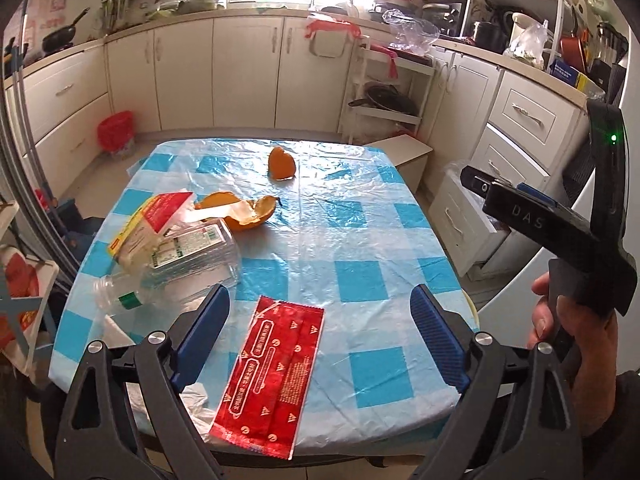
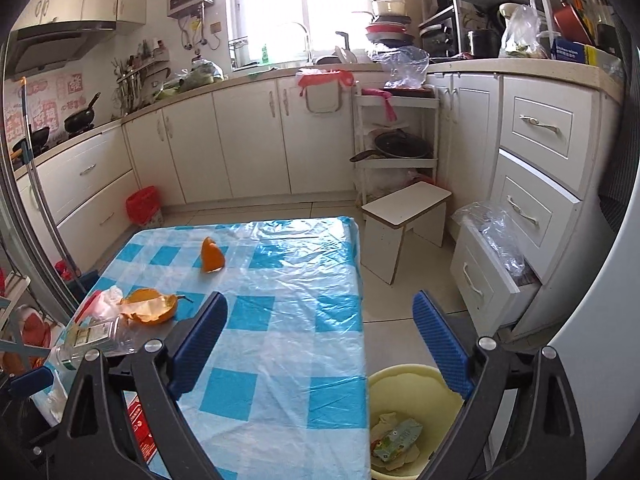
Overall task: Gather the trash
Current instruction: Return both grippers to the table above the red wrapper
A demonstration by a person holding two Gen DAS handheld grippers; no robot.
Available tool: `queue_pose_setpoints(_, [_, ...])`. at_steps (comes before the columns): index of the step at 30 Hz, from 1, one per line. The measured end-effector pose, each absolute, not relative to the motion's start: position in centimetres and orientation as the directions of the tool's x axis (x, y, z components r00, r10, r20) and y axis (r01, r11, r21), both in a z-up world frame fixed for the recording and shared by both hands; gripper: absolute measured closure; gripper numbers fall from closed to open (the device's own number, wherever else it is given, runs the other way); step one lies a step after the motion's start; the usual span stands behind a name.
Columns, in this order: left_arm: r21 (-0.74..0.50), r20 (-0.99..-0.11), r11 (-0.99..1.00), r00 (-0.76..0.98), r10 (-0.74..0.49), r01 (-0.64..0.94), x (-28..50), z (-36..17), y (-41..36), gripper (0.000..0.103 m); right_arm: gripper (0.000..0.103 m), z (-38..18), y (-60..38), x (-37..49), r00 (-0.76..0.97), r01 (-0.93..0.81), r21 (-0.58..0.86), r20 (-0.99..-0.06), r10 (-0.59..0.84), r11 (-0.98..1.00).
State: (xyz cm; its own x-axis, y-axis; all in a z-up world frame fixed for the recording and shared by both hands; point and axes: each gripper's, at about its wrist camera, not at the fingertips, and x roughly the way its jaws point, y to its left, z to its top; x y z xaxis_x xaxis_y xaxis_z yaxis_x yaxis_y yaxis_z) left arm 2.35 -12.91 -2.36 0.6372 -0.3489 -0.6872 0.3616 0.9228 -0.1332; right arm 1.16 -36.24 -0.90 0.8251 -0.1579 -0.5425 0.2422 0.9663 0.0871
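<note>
overhead, checkered tablecloth (image 1: pixel 360 240), cluttered kitchen

We have open tabletop (image 1: pixel 360 240) across the middle and right side, nothing standing there. Left side is blocked by the bottle (image 1: pixel 176 268), carton (image 1: pixel 152 220) and orange peel (image 1: pixel 244 212); the red wrapper (image 1: pixel 272 376) lies flat at the near edge. The yellow bucket (image 2: pixel 400 380) sits on the floor just beside the table's right edge.

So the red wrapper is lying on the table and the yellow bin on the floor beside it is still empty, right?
Not quite. The red wrapper does lie on the table, and the yellow bin stands on the floor beside it, but the bin is not empty: the right wrist view shows a green carton and crumpled scraps inside it.
</note>
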Motion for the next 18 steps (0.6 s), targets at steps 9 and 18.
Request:
queue_pose_setpoints(9, [-0.137, -0.683, 0.936, 0.653, -0.326, 0.324, 1.7, -2.1, -10.5, 0.014, 0.012, -1.4, -33.2, 0.7, 0.826, 0.216, 0.068, -0.544, -0.145, 0.974])
queue_pose_setpoints(18, [-0.135, -0.681, 0.944, 0.664, -0.308, 0.299, 1.4, -2.0, -9.1, 0.014, 0.011, -1.6, -32.0, -0.1, 0.826, 0.215, 0.069, -0.545, -0.144, 0.974])
